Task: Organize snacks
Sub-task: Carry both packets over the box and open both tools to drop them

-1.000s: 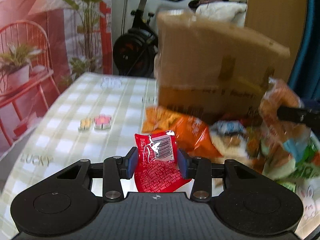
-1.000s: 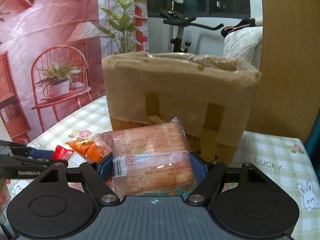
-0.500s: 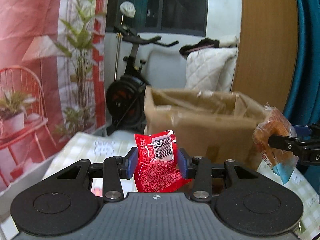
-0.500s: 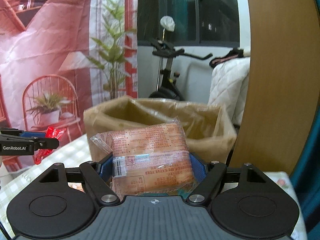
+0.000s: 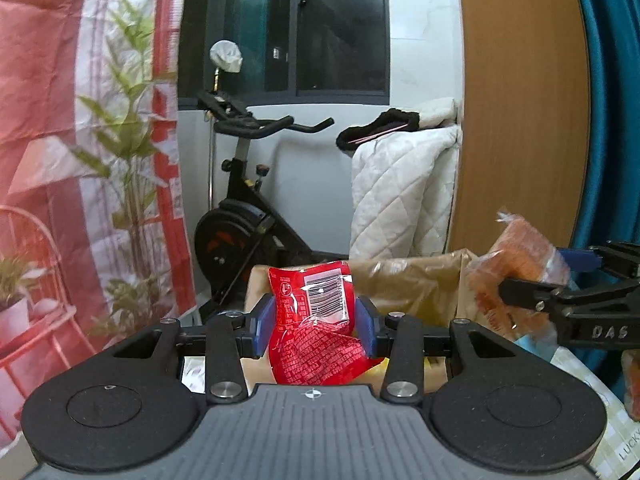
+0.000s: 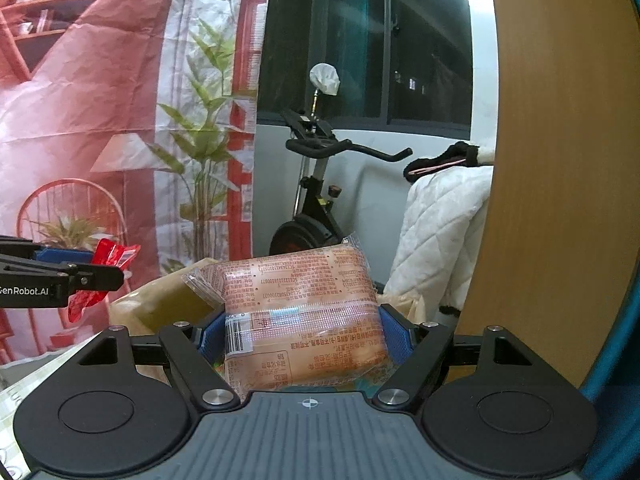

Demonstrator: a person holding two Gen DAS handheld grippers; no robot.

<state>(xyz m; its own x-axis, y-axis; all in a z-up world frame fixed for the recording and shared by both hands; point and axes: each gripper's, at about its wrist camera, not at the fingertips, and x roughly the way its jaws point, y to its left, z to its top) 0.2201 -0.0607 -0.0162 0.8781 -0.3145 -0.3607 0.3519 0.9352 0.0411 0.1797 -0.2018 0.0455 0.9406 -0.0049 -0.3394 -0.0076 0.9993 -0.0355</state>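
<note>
My left gripper [image 5: 315,322] is shut on a small red snack packet [image 5: 316,328] with a white barcode label, held upright above the near wall of the open cardboard box [image 5: 412,280]. My right gripper [image 6: 296,332] is shut on a wide orange bread packet [image 6: 300,316] in clear wrap, raised over the same box [image 6: 160,300]. Each gripper shows in the other's view: the right gripper [image 5: 532,280] with the bread packet [image 5: 516,260] at the far right, the left gripper [image 6: 108,268] with the red packet [image 6: 104,272] at the far left. The box's inside is mostly hidden.
An exercise bike [image 5: 244,216] and a white quilted cover [image 5: 400,196] stand behind the box. A wooden panel [image 6: 560,160] rises on the right, next to a blue curtain [image 5: 612,120]. The checked tablecloth [image 5: 612,432] shows at the lower right edge.
Both grippers have risen from the table with their packets still held. The snack pile has dropped out of view and the box now sits low in both views.
</note>
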